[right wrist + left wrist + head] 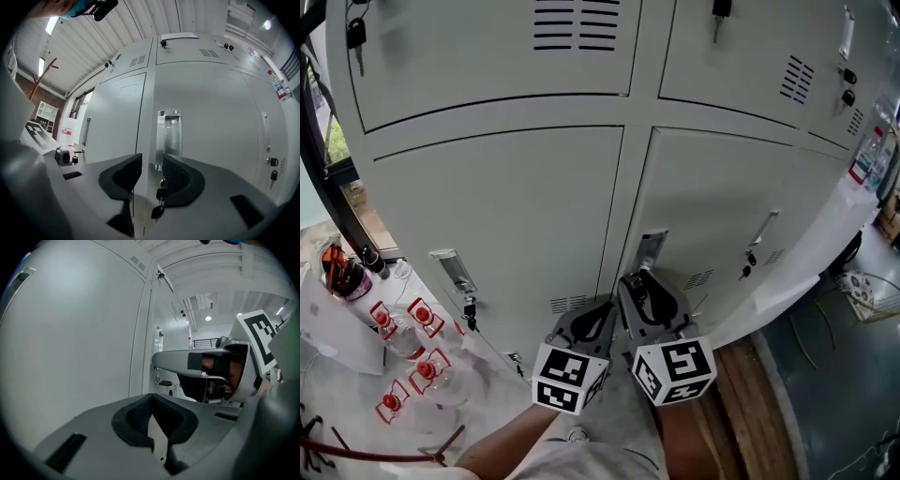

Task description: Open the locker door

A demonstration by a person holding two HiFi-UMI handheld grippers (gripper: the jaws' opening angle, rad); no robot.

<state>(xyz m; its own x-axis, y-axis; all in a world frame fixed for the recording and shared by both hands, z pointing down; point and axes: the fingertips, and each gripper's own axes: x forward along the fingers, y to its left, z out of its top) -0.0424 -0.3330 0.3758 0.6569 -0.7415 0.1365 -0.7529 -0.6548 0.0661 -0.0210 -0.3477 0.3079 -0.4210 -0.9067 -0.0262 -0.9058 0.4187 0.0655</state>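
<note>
Your right gripper (152,160), jaws apart and empty, faces the door handle (169,133), partly hiding the key (161,193) below it, while your left gripper (151,398) is pinched together on nothing.

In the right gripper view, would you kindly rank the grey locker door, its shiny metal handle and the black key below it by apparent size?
1. Grey metal locker door, largest.
2. Shiny recessed metal handle.
3. Black-headed key, smallest.
All sit on one door, so nearness barely matters.

Left gripper (151,416) jaws together, empty, beside pale locker door (70,333)
</note>
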